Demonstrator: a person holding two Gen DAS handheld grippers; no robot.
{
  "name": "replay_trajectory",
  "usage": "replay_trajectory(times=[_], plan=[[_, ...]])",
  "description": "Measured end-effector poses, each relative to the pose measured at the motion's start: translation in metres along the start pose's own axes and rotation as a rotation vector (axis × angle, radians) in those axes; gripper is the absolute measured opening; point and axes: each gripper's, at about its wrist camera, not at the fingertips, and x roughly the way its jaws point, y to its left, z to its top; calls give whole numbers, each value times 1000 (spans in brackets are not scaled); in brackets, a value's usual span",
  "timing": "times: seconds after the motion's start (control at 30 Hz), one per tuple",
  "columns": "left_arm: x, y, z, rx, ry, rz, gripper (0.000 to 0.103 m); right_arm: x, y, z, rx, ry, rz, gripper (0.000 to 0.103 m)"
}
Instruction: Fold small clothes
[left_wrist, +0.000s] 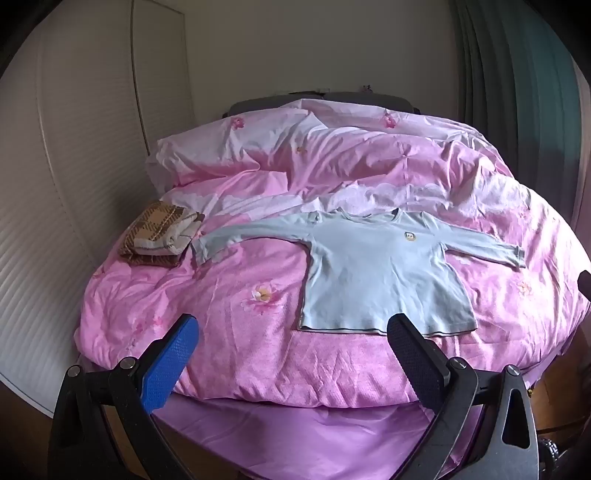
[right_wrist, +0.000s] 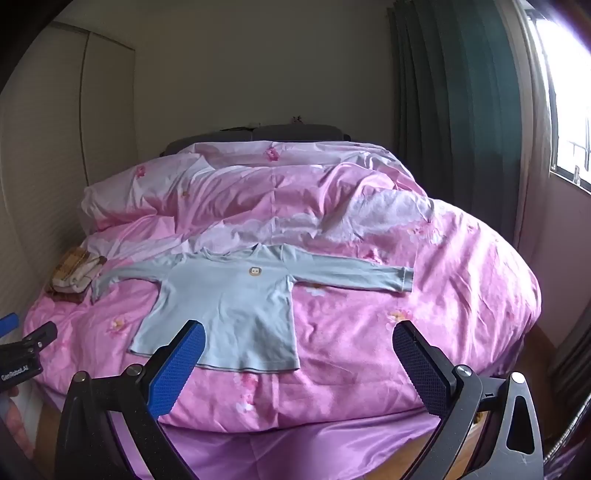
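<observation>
1. The pale blue shirt lies flat on the bed's pink duvet, sleeves spread.
2. Our left tongs and right tongs both gape wide, holding nothing, short of the hem.
3. We should pinch one sleeve cuff cleanly and fold it across the chest, avoiding the duvet.

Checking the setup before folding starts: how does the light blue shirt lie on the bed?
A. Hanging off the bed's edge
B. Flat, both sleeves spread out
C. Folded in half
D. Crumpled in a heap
B: the shirt lies flat on the pink duvet, a sleeve stretched out to each side.
</observation>
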Motion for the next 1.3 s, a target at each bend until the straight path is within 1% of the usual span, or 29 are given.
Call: replay_trajectory(times=[0.33, 0.37, 0.57, 0.6, 0.8, 1.07, 1.3], plan=[[3, -3, 1, 6, 4, -7, 103, 4, -3, -4, 4, 15, -1, 102], [3, -2, -4, -16, -3, -17, 103, 4, -3, -4, 4, 16, 0, 102], [7, -10, -4, -20, -1, -17, 103, 5, -3, -3, 12, 12, -8, 102], [4, -5, -4, -13, -2, -18, 103, 5, -3, -3, 11, 12, -9, 102], [4, -3, -3, 1, 4, -12, 103, 5, -5, -3, 12, 12, -7, 102], [4, -3, -2, -15, 4, -27, 103, 5, -5, -4, 12, 10, -7, 102], [2, -6, -3, 6, 26, -11, 103, 5, -5, -4, 12, 11, -4, 102]])
